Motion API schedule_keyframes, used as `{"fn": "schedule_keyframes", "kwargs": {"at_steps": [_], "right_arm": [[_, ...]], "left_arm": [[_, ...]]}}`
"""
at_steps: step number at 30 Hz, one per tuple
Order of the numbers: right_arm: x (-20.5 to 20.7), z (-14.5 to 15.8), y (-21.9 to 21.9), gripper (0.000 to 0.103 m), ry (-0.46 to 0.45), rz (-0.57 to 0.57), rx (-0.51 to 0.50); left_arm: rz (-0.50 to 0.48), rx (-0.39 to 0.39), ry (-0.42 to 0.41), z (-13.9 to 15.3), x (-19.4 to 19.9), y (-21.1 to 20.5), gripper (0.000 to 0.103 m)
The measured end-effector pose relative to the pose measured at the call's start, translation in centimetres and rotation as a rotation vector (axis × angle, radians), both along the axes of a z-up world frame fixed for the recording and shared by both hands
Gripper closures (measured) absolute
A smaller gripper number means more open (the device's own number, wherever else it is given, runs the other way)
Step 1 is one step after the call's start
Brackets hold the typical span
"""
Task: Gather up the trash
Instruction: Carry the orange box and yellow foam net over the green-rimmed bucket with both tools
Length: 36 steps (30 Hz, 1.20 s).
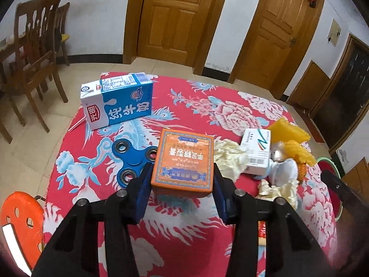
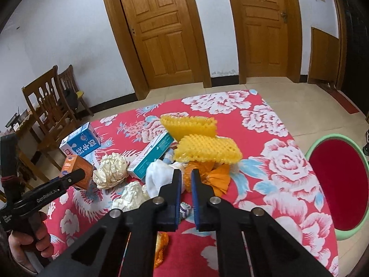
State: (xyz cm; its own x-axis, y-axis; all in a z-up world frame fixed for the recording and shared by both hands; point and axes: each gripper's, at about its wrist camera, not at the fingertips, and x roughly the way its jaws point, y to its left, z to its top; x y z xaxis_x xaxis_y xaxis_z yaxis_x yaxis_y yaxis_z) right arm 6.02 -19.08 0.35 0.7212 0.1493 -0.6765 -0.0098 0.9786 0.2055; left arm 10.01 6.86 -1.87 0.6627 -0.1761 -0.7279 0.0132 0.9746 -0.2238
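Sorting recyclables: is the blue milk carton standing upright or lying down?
Lying down. The milk carton rests on a long side on the red floral cloth, its printed characters turned sideways.

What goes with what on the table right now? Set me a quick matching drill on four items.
Things:
1. milk carton
2. fidget spinner
3. orange box
4. foam fruit net

States:
A. between the left gripper's pads
B. yellow, on the trash pile
C. blue, flat on the cloth beside the orange box
D. lying on its side at the table's far left corner

Pairs: 1-D, 2-C, 3-A, 4-B
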Motion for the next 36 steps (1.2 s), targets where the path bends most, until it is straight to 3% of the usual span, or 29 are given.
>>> {"fn": "schedule_keyframes", "kwargs": {"at_steps": [1, 2, 3, 5, 17, 20, 22, 27, 36], "right_arm": [[0.0, 0.1, -0.2, 0.09, 0.003, -0.009, 0.002], [0.1, 0.1, -0.6, 0.078, 0.01, -0.023, 0.001], [0.3, 0.2, -0.9, 0.058, 0.011, -0.028, 0.006], [0.7, 0.3, -1.6, 0.038, 0.007, -0.045, 0.024], [6.4, -1.8, -5.9, 0.037, 0.11, -0.105, 0.165], [7.5, -3.2, -6.2, 0.04, 0.165, -0.086, 0.218], [7.7, -3.7, -6.0, 0.049, 0.182, -0.061, 0.254], [7.1, -3.1, -5.5, 0.091, 0.144, -0.032, 0.248], [3.7, 0.0, -6.3, 0.093, 0.028, -0.031, 0.248]], "left_arm": [[0.002, -0.001, -0.001, 0.2, -0.1, -0.1, 0.055], [0.004, -0.001, -0.001, 0.3, -0.1, -0.3, 0.055], [0.005, -0.001, -0.001, 0.4, -0.1, -0.4, 0.055], [0.004, -0.001, -0.003, 0.5, 0.0, -0.7, 0.055], [-0.008, 0.007, -0.022, 1.5, 0.6, -2.7, 0.055], [-0.01, 0.011, -0.019, 1.5, 0.8, -3.2, 0.055], [-0.013, 0.014, -0.017, 1.5, 0.9, -3.5, 0.055], [-0.03, 0.022, -0.015, 1.6, 0.7, -4.4, 0.055], [-0.076, 0.027, -0.037, 2.8, -0.1, -6.6, 0.055]]}}
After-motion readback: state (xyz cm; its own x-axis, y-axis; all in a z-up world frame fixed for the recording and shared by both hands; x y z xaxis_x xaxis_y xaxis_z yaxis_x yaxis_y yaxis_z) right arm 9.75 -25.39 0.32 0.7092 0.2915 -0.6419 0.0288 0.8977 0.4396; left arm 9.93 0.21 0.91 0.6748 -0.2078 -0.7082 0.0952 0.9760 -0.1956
